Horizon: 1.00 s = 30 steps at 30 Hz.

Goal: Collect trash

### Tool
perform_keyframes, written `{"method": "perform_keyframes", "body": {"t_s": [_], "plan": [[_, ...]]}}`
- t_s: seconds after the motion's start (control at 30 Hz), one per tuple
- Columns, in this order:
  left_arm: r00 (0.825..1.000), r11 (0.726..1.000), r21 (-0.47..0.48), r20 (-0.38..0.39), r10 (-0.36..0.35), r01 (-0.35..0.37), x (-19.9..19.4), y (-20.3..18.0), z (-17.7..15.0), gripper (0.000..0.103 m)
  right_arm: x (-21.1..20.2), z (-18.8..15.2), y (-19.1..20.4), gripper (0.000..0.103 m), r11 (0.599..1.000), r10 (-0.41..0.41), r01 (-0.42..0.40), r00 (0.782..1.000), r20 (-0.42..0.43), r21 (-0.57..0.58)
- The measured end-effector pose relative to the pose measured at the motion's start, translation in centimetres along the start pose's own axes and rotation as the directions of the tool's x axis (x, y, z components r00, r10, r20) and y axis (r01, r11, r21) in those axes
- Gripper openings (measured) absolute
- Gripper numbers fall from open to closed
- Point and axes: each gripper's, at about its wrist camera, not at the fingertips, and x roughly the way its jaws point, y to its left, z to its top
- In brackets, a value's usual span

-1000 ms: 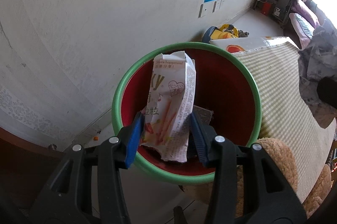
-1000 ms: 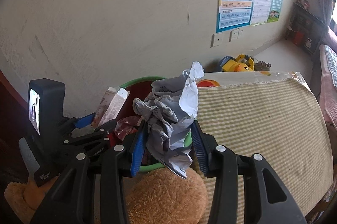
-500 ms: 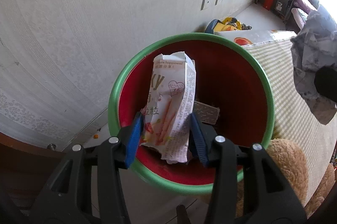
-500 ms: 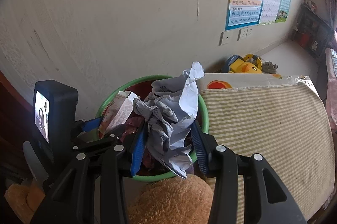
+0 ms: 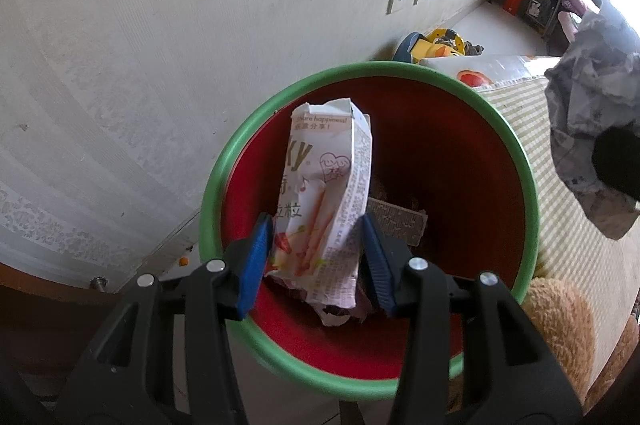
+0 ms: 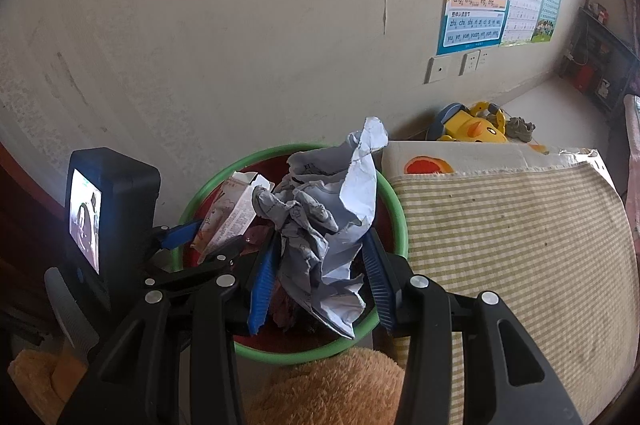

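Over the red bin point(image 5: 460, 161), now closer below, left gripper point(image 5: 318, 257) still clamps snack box point(image 5: 324, 193), right gripper point(image 6: 320, 265) still clamps crumpled paper point(image 6: 324, 225).

One bin point(image 5: 516, 153); one snack box point(image 5: 324, 193); one crumpled paper point(image 6: 324, 225); two grippers point(image 5: 318, 257) point(image 6: 320, 273).

The left gripper point(image 5: 318, 253) points steeply downward, its blue pads point(image 5: 256, 261) pressed against either side of a snack box point(image 5: 326, 193) held upright between them. The right gripper point(image 6: 322, 265) tilts down likewise, its blue pads point(image 6: 262, 285) clamped on a crumpled paper wad point(image 6: 324, 221). In the right wrist view the left gripper point(image 6: 200, 233) sits just to its left, both side by side.
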Motion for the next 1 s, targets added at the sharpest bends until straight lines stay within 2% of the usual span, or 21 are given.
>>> {"method": "perform_keyframes", "body": {"t_s": [0.2, 0.23, 0.27, 0.33, 0.47, 0.63, 0.77, 1.0], "plan": [[1.000, 1.000, 0.005, -0.019, 0.003, -0.003, 0.6, -0.3, 0.0, 0.051, 0.4, 0.0, -0.1, 0.043, 1.000, 0.002, -0.002, 1.000, -0.004, 0.000], [1.000, 1.000, 0.002, -0.019, 0.009, -0.009, 0.7, -0.3, 0.0, 0.061, 0.5, 0.0, -0.2, 0.044, 1.000, 0.001, -0.001, 1.000, -0.005, 0.000], [1.000, 1.000, -0.005, -0.015, 0.015, -0.015, 0.7, -0.2, 0.0, 0.075, 0.7, 0.1, -0.2, 0.054, 1.000, 0.003, -0.003, 1.000, -0.005, 0.000], [1.000, 0.999, -0.027, -0.001, 0.029, -0.029, 0.4, 0.2, -0.1, 0.083, 0.7, 0.1, -0.3, 0.066, 1.000, 0.007, -0.007, 1.000, 0.008, 0.004], [0.999, 0.997, -0.056, 0.008, 0.048, -0.047, -0.4, 0.8, -0.2, 0.089, 0.0, 0.0, -0.6, 0.073, 1.000, -0.002, 0.002, 1.000, 0.025, 0.010], [0.995, 0.996, -0.049, 0.065, 0.071, -0.068, -2.3, 0.0, -0.1, 0.096, -1.8, -0.3, -2.3, 0.075, 0.998, -0.013, 0.010, 0.998, 0.054, 0.055], [0.996, 0.998, -0.031, 0.066, 0.064, -0.062, -2.9, -1.4, 0.2, 0.096, -3.7, -0.7, -3.5, 0.079, 0.997, -0.032, 0.025, 0.996, 0.085, 0.076], [0.997, 0.998, 0.033, 0.045, 0.060, -0.062, -3.3, -4.1, -0.4, 0.096, -6.8, -2.1, -5.1, 0.080, 0.993, -0.055, 0.041, 0.990, 0.127, 0.113]]}}
